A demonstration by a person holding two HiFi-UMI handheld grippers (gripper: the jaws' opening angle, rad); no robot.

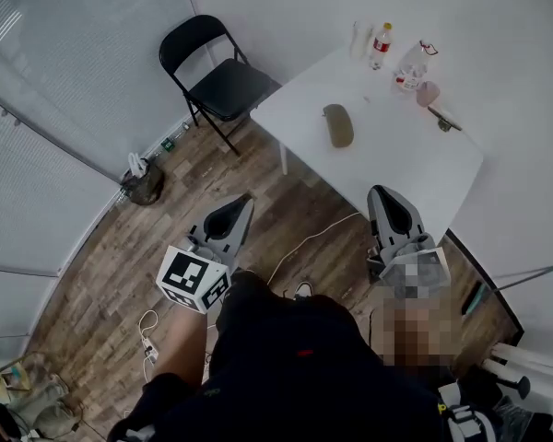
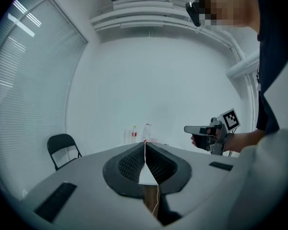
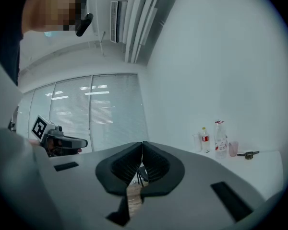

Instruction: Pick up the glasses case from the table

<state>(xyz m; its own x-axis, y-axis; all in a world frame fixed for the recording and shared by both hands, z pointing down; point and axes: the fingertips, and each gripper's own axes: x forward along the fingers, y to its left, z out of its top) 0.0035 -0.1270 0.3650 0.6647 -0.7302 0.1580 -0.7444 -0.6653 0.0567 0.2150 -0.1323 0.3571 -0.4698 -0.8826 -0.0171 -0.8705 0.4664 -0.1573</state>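
The glasses case (image 1: pixel 337 124), an olive-brown oval, lies flat near the middle of the white table (image 1: pixel 415 168) in the head view. Both grippers are held over the wooden floor, short of the table's near edge and pointing toward it. My left gripper (image 1: pixel 244 201) is shut with nothing in it, and in its own view the jaws of the left gripper (image 2: pixel 145 143) meet in a thin line. My right gripper (image 1: pixel 383 193) is nearer the table and also shut and empty; the right gripper (image 3: pixel 142 145) shows its tips together. The case shows in neither gripper view.
At the table's far end stand a red-labelled bottle (image 1: pixel 380 46), a clear bottle (image 1: pixel 410 65), a pink cup (image 1: pixel 428 93) and a small dark object (image 1: pixel 445 120). A black folding chair (image 1: pixel 217 76) stands left of the table. A white cable (image 1: pixel 304 242) runs across the floor.
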